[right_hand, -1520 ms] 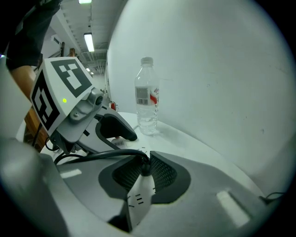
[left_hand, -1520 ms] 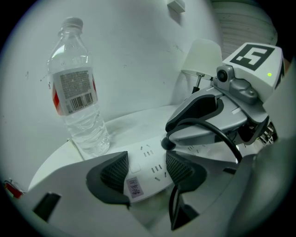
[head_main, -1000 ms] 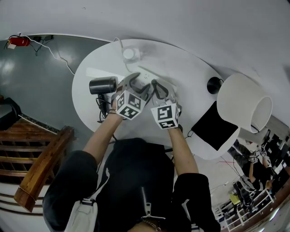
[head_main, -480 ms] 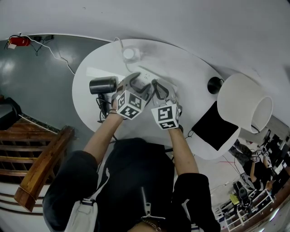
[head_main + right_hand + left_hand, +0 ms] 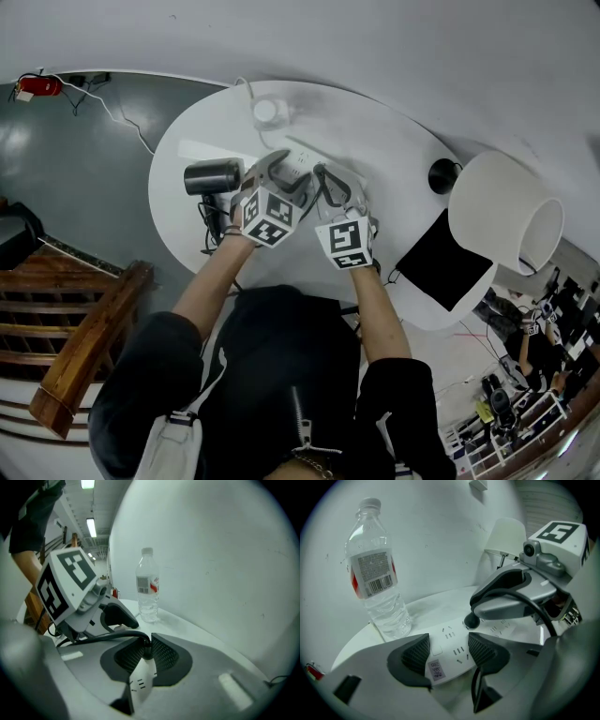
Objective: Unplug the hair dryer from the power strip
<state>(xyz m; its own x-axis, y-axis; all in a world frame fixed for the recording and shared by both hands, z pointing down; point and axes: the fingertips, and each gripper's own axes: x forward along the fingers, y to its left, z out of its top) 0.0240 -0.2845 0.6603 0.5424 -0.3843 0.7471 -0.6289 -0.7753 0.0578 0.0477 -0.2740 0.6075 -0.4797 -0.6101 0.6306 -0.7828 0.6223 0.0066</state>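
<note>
A white power strip [image 5: 454, 644] lies on the round white table [image 5: 394, 150]. My left gripper [image 5: 447, 654] straddles its near end, a pad against each long side, shut on it. My right gripper [image 5: 146, 654] is shut on the black plug [image 5: 147, 649], whose black cable [image 5: 103, 637] runs off to the left. In the left gripper view the plug [image 5: 472, 620] sits at the strip's top face under the right gripper [image 5: 511, 592]; whether its pins are in a socket is hidden. The dark hair dryer [image 5: 214, 176] lies at the table's left, beside my left gripper [image 5: 279, 167].
A clear water bottle [image 5: 377, 583] stands just beyond the strip, near the table's far edge. A white lamp shade [image 5: 506, 220] on a black base [image 5: 441, 175] and a flat black pad [image 5: 445, 261] occupy the right. Wooden stair rails [image 5: 84, 356] lie below left.
My right gripper has drawn back very slightly towards the person. The left gripper, strip and hair dryer have not moved.
</note>
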